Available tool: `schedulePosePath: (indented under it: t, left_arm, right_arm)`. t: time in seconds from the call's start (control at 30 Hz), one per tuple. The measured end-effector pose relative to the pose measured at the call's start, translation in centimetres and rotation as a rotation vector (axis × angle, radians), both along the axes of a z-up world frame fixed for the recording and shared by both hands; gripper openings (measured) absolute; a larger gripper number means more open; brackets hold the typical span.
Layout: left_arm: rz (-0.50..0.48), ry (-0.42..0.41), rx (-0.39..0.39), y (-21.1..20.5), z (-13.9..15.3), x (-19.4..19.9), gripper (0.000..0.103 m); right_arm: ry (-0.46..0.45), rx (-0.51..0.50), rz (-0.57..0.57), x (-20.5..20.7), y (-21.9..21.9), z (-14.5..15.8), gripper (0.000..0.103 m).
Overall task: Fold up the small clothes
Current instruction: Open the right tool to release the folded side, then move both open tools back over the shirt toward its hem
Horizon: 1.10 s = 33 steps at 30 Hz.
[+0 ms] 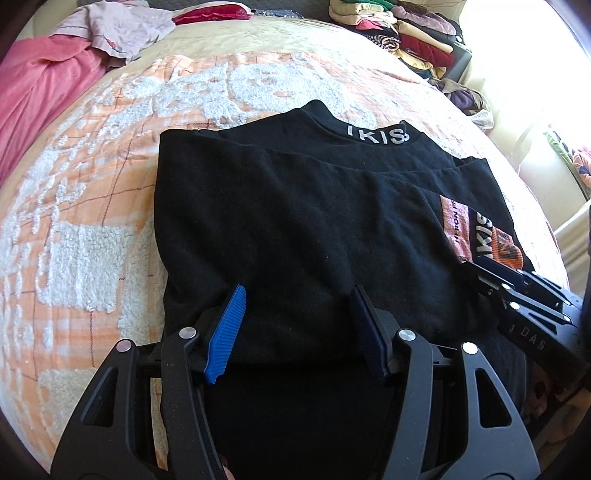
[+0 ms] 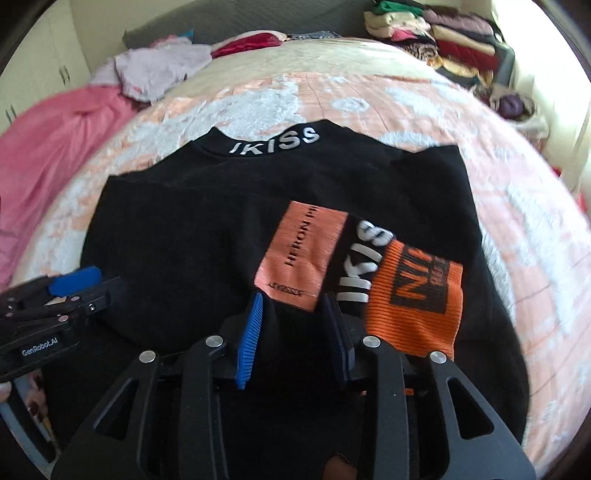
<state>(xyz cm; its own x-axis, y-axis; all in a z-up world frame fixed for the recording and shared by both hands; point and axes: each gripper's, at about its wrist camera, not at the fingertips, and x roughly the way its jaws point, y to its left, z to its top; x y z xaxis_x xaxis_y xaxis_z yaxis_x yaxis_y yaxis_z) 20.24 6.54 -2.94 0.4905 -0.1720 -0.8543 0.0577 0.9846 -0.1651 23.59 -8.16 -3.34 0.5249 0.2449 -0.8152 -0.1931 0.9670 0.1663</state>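
Two grippers are angled steeply down over a black top (image 1: pixel 295 206) spread flat on the orange-and-white bedspread (image 1: pixel 92 221). The left gripper (image 1: pixel 297 291) is held spread over the near hem, nothing pinched. The right gripper (image 2: pixel 293 299) is held partly spread beside the orange sleeve patch (image 2: pixel 303 254), fabric lying between its pads, ungripped.

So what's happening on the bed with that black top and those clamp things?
A person is folding a black top on a bed, with a two-finger gripper in each hand. The sides are already folded in, collar at the far end. The left gripper and right gripper both sit at the near hem, jaws apart with cloth between them, not yet pinching. Folded clothes are stacked at the far corner.
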Motion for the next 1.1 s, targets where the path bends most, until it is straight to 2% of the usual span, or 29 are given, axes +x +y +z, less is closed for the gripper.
schedulePosePath:
  t: [0.43,0.77,0.9,0.97,1.1]
  left_arm:
    - [0.003,-0.004,0.000,0.0,0.0,-0.1,0.051]
    - [0.006,-0.015,0.003,-0.1,0.1,-0.3,0.051]
    - [0.007,-0.016,0.010,-0.1,0.1,-0.4,0.051]
    - [0.008,-0.018,0.014,-0.2,0.2,-0.5,0.051]
    - [0.014,-0.023,0.016,-0.2,0.4,-0.7,0.051]
  right_arm:
    - [-0.019,0.016,-0.009,-0.8,-0.2,0.8,0.035]
    - [-0.062,0.058,-0.017,-2.6,-1.3,2.6,0.053]
    - [-0.062,0.070,-0.030,-2.9,-1.7,2.8,0.055]
    - [-0.062,0.075,-0.036,-3.0,-1.9,2.8,0.063]
    - [-0.059,0.080,-0.038,-3.4,-2.2,2.8,0.065]
